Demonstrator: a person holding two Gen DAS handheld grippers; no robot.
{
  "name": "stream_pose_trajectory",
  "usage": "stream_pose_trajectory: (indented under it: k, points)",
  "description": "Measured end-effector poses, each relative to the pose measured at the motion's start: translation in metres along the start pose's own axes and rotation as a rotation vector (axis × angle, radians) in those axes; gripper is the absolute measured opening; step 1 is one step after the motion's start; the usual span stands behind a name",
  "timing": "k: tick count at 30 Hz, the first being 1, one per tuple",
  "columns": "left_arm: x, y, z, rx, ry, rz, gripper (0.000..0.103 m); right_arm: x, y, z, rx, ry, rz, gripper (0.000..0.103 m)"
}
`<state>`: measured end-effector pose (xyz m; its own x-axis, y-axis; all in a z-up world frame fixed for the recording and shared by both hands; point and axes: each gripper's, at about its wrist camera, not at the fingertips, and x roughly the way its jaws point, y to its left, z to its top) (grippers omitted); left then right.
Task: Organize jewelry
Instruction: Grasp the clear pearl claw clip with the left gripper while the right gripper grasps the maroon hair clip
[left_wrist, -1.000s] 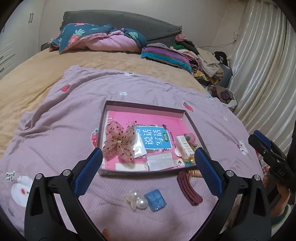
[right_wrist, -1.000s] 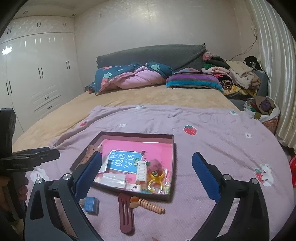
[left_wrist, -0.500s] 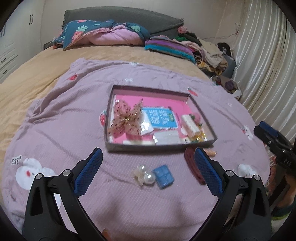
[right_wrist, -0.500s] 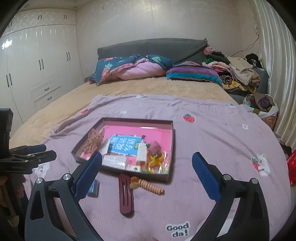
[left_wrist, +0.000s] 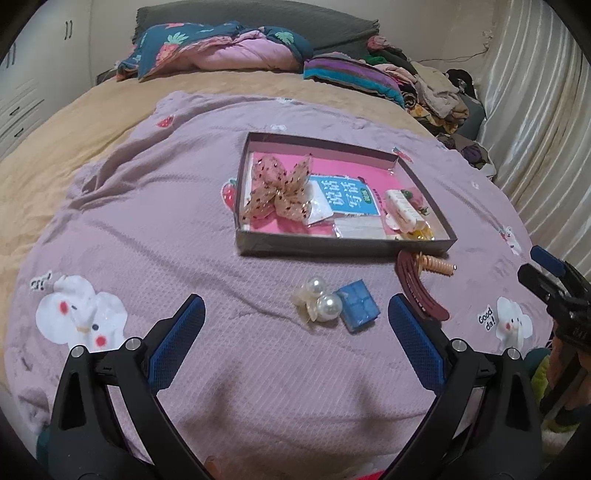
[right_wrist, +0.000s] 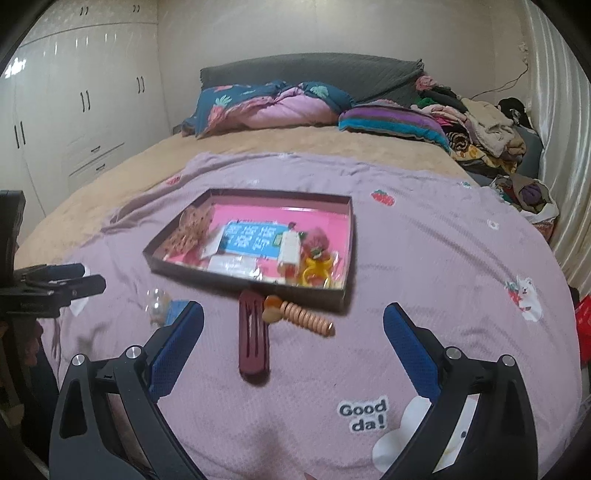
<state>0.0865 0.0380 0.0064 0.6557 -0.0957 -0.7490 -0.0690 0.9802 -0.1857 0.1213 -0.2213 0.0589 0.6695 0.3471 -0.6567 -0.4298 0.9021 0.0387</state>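
A shallow dark tray (left_wrist: 343, 248) (right_wrist: 251, 286) with a pink floor lies on the purple blanket. In it are a spotted pink bow (left_wrist: 279, 192), a blue card (left_wrist: 345, 195), a white comb clip (left_wrist: 400, 208) and yellow rings (right_wrist: 317, 275). In front of it lie a pearl clip (left_wrist: 319, 301), a blue square (left_wrist: 358, 304), a dark red hair clip (left_wrist: 417, 288) (right_wrist: 253, 338) and an orange spiral clip (left_wrist: 437, 264) (right_wrist: 303, 317). My left gripper (left_wrist: 295, 332) is open and empty, short of the pearls. My right gripper (right_wrist: 293, 332) is open and empty, short of the red clip.
The purple blanket (left_wrist: 147, 229) covers a tan bed. Pillows and a quilt (right_wrist: 269, 107) lie at the headboard, a clothes pile (right_wrist: 480, 129) at the far right. White wardrobes (right_wrist: 74, 110) stand left, a curtain (left_wrist: 546, 129) right.
Both grippers have drawn back and risen from the tray, so the tray and the loose clips look farther off. Both stay open. No object has moved.
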Motion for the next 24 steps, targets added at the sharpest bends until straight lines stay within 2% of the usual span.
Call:
stream_pose_trajectory:
  k: [11,19,24]
  points:
    - [0.019,-0.006,-0.017,0.050,0.041,0.034,0.093,0.020,0.019,-0.024,-0.039,0.085,0.034,0.097]
    - [0.037,-0.005,-0.024,0.099,0.057,0.081,0.092,0.038,0.029,-0.033,-0.048,0.117,0.051,0.097]
    - [0.051,-0.003,-0.026,0.117,0.078,0.095,0.081,0.049,0.030,-0.035,-0.051,0.133,0.049,0.097]
